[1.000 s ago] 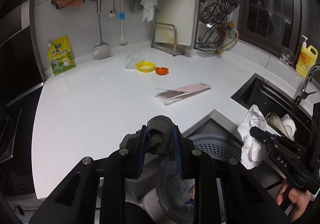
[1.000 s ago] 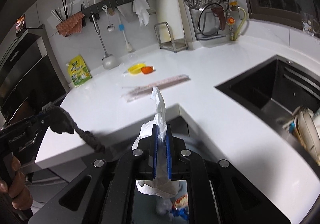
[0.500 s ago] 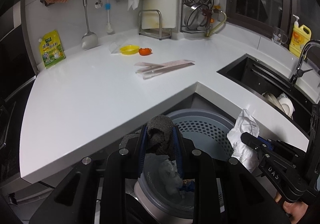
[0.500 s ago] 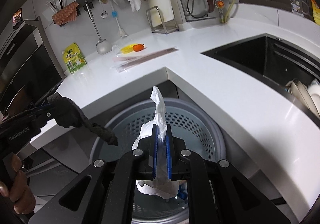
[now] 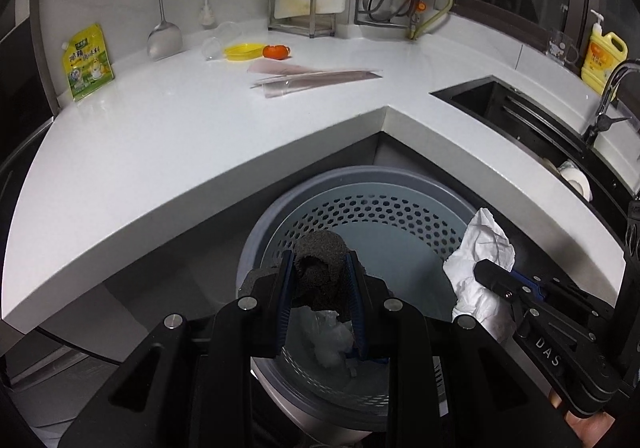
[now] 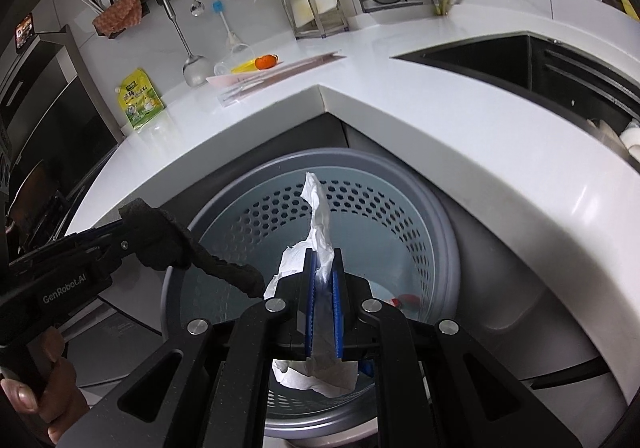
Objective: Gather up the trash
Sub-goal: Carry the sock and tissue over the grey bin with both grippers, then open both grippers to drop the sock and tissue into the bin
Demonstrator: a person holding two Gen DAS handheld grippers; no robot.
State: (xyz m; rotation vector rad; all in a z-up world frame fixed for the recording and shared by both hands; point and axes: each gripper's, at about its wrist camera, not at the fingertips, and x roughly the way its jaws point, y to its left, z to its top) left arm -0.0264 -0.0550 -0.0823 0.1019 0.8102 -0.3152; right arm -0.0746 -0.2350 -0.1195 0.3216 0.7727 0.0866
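Observation:
My left gripper (image 5: 320, 268) is shut on a dark grey rag (image 5: 318, 260) and holds it over the round grey perforated trash bin (image 5: 376, 208) below the counter corner. My right gripper (image 6: 323, 264) is shut on a crumpled white paper towel (image 6: 318, 208), also above the bin (image 6: 424, 208). In the right wrist view the rag (image 6: 168, 240) hangs from the left gripper (image 6: 132, 244) over the bin's left rim. In the left wrist view the towel (image 5: 480, 248) is over the right rim. White and coloured trash (image 5: 332, 336) lies in the bin's bottom.
A white L-shaped counter (image 5: 180, 136) holds long clear wrappers (image 5: 312, 76), a yellow dish (image 5: 242, 50), an orange piece (image 5: 276, 51), a clear cup (image 5: 212, 46) and a yellow pouch (image 5: 86, 62). A black sink (image 5: 540, 120) is at right.
Both grippers have moved back from the counter and down over the bin, each still holding its piece. The bin now fills the lower middle of both views.

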